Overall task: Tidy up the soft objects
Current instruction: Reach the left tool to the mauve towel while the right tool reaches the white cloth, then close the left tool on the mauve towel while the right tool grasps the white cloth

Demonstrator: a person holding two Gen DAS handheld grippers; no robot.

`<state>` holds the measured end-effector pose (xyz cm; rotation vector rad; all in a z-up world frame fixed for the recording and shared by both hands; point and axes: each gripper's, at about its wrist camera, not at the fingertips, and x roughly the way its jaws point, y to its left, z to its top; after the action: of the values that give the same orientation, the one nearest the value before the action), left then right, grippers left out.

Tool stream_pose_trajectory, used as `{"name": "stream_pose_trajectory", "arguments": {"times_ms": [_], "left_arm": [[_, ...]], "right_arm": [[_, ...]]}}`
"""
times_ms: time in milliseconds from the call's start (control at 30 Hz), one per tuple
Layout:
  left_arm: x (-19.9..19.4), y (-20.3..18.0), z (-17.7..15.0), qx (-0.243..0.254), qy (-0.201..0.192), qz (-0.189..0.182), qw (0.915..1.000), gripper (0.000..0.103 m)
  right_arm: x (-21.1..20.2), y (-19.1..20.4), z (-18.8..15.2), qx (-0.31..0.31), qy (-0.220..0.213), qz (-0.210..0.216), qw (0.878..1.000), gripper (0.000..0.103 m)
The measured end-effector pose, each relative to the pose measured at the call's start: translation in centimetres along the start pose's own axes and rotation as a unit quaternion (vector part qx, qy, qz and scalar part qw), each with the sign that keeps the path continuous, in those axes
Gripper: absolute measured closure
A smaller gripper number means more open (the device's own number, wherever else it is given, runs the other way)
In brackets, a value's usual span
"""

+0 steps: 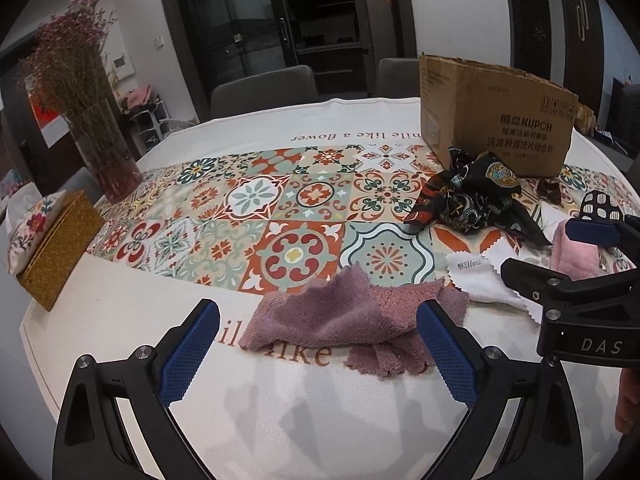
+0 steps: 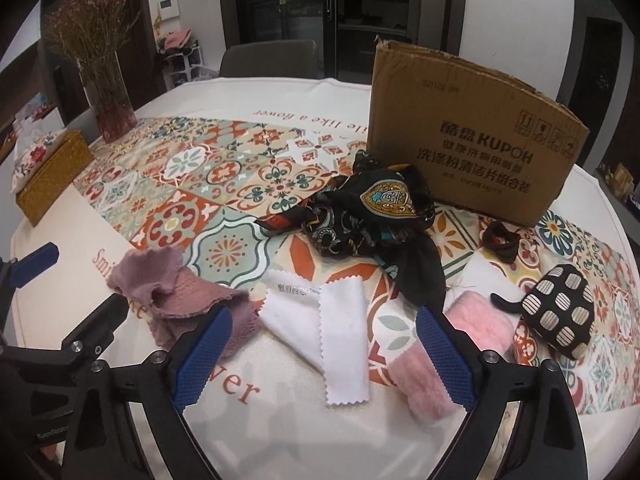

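A mauve fleece cloth (image 1: 352, 316) lies crumpled at the table's near edge, just ahead of my open, empty left gripper (image 1: 318, 354). It also shows in the right wrist view (image 2: 180, 296). My right gripper (image 2: 324, 354) is open and empty above a white cloth (image 2: 332, 320) and a pink fluffy cloth (image 2: 448, 356). A black patterned scarf (image 2: 368, 216), a dark scrunchie (image 2: 500, 240) and a black pouch with striped patches (image 2: 560, 312) lie in front of a cardboard box (image 2: 472, 128).
A glass vase of dried flowers (image 1: 100, 120) and a woven tissue box (image 1: 52, 240) stand at the far left. The patterned tablecloth (image 1: 280, 200) covers the table. Chairs (image 1: 264, 88) stand behind it.
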<state>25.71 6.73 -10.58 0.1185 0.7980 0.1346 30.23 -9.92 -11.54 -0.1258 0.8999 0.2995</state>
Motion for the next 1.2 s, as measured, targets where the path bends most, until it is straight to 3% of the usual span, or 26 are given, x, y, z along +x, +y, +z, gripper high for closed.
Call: {"name": "stream_pose_trajectory", "arguments": {"times_ms": [333,667,900,967,1167,1200], "left_arm": [[3.8,-0.7,0.2,0.008,0.034,-0.058,0.9977,0.005],[6.5,-1.0,-0.4,0.003,0.068,-0.065,0.9955,0.009],[7.4,-1.2,-0.6,-0.005,0.078,-0.064,0.9949,0.025],[7.5,-1.2,-0.7,-0.01,0.082,-0.07,0.9942,0.035],[7.4,-1.4,-0.9,-0.016,0.086,-0.084,0.9926,0.049],[7.4,-1.4,-0.9,-0.017,0.086,-0.085,0.9925,0.051]], "right_arm": [[4.1,-0.3,0.6,-0.019,0.049,0.011,0.999,0.01],[6.9,-0.6,0.7,-0.013,0.071,0.001,0.997,0.016],[7.3,-0.7,0.5,-0.011,0.071,0.005,0.997,0.029],[7.2,-0.6,0.5,-0.013,0.067,0.007,0.998,0.034],[6.9,-0.4,0.5,-0.021,0.063,0.018,0.998,0.053],[6.8,-0.5,0.5,-0.02,0.064,0.02,0.998,0.061]]}}
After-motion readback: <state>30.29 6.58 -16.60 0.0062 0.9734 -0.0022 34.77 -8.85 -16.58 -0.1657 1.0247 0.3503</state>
